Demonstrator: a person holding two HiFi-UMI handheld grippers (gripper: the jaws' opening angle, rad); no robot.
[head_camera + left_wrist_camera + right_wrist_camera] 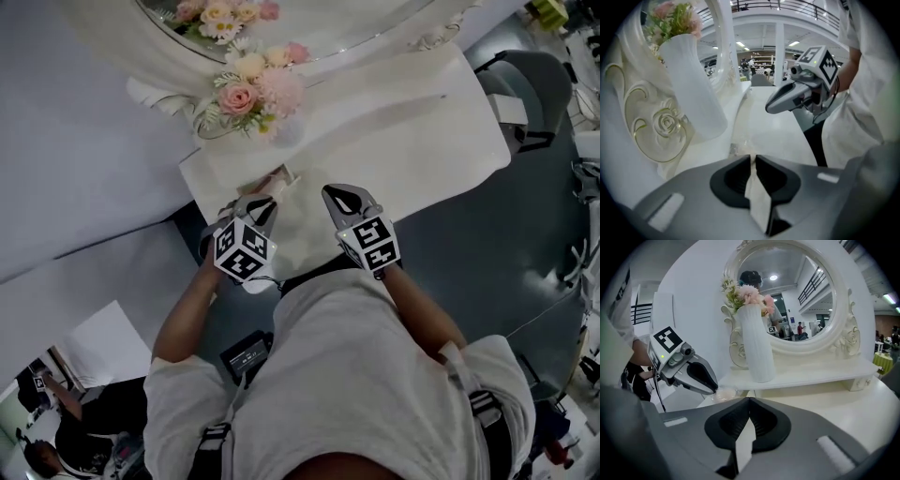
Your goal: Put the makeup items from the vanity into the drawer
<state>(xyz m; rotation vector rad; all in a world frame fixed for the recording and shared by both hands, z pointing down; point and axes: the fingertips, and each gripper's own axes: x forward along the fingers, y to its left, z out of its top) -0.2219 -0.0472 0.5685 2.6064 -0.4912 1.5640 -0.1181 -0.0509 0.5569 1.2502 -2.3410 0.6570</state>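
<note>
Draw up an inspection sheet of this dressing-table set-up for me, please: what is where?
surface: white vanity top, glossy.
job's things: one clear pinkish item at its left edge; no open drawer seen.
clutter: vase of flowers on the shelf.
grippers: left tool closed at the item's edge, seemingly pinching it; right tool shut, empty.
cables: black lead hangs from the left tool.
surroundings: round mirror, grey floor, people behind.
</note>
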